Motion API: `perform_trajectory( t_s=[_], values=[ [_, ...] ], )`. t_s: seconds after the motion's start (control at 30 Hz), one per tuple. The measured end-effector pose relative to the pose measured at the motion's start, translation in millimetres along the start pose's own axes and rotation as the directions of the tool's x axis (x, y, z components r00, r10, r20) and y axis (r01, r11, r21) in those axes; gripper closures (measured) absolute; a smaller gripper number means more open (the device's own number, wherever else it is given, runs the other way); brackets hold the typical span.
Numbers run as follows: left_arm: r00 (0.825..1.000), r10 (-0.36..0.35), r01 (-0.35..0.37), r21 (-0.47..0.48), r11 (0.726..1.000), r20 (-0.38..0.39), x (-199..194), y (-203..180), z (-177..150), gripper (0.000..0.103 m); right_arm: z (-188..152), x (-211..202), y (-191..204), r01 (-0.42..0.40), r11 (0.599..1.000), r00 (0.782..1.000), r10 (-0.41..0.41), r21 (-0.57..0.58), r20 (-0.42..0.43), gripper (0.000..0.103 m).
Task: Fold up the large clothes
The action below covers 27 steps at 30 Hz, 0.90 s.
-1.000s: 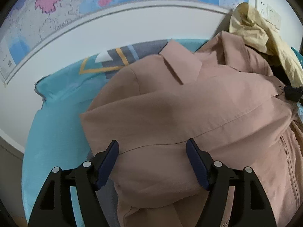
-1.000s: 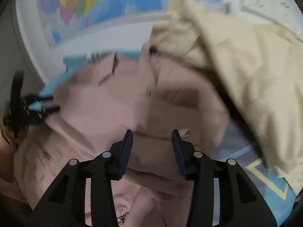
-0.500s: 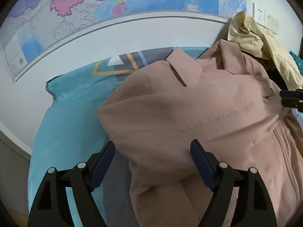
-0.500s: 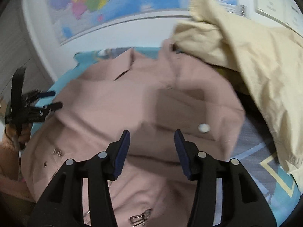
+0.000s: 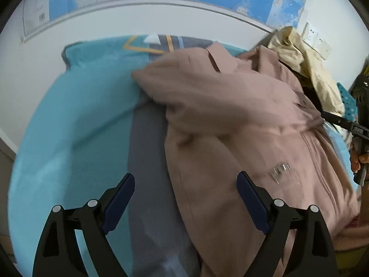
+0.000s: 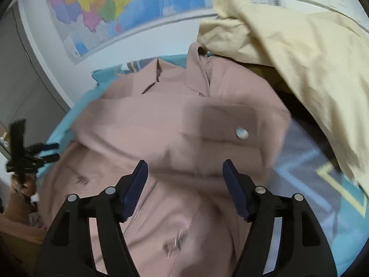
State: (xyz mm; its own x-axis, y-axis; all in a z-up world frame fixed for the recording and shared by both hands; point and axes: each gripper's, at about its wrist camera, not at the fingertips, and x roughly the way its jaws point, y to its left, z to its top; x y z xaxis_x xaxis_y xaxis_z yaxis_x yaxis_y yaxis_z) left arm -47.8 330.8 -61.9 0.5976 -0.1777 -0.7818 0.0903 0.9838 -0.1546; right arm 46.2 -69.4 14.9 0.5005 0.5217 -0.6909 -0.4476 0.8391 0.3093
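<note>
A dusty-pink collared jacket (image 5: 242, 120) with a zip lies on a teal and grey bed cover (image 5: 76, 127), both sleeves folded across its chest. My left gripper (image 5: 185, 184) hovers over the jacket's left edge and the grey stripe, its jaws opening, nothing pressed between the pads. In the right wrist view the same pink jacket (image 6: 175, 124) fills the middle, and my right gripper (image 6: 184, 173) hangs over its folded sleeve with the jaws opening wide and no cloth pinched. The left gripper (image 6: 47, 152) shows at that view's left edge.
A cream garment (image 6: 299, 53) is heaped at the bed's far right, overlapping the jacket's shoulder. A world map (image 6: 120, 7) hangs on the white wall behind. A person's hand (image 5: 358, 161) holding the other gripper shows at the right. A grey cabinet (image 6: 23, 73) stands at the left.
Both grippers let go of the folded sleeves and drew back toward the jacket's lower half, jaws widening. The left gripper slid left off the cloth, over the grey stripe.
</note>
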Motion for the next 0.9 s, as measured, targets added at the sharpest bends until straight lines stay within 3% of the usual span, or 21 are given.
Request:
perform_trajectory(
  t_s=[0.1, 0.3, 0.37, 0.63, 0.7, 0.9],
  values=[
    [1.0, 0.002, -0.002, 0.038, 0.999, 0.0, -6.0, -8.8, -18.3, 0.016, -26.9, -27.3, -14.0, -0.034, 0.996, 0.999, 0.035, 0.077, -0.004, 0.025],
    [0.994, -0.104, 0.105, 0.04, 0.994, -0.026, -14.7, -17.8, -49.1, 0.015, -88.9, -59.6, -36.5, -0.042, 0.977, 0.998, 0.05, 0.208, -0.036, 0.022],
    [0.991, -0.129, 0.13, 0.024, 0.991, -0.023, -18.7, -17.7, -56.1, 0.015, -107.0, -69.4, -39.2, -0.085, 0.967, 0.995, 0.095, 0.24, -0.029, 0.021],
    [0.984, -0.172, 0.17, -0.031, 0.985, -0.053, -27.4, -16.8, -75.9, 0.014, -143.8, -79.3, -37.7, -0.12, 0.952, 0.99, 0.135, 0.282, -0.036, 0.017],
    [0.98, -0.192, 0.19, -0.03, 0.981, -0.056, -27.7, -21.3, -80.6, 0.009, -150.4, -80.9, -32.0, -0.157, 0.948, 0.985, 0.17, 0.275, -0.022, 0.014],
    [0.94, -0.332, 0.331, -0.02, 0.943, -0.078, -25.2, -40.8, -87.7, 0.007, -160.2, -73.2, -10.0, -0.279, 0.929, 0.957, 0.291, 0.243, -0.013, 0.014]
  ],
)
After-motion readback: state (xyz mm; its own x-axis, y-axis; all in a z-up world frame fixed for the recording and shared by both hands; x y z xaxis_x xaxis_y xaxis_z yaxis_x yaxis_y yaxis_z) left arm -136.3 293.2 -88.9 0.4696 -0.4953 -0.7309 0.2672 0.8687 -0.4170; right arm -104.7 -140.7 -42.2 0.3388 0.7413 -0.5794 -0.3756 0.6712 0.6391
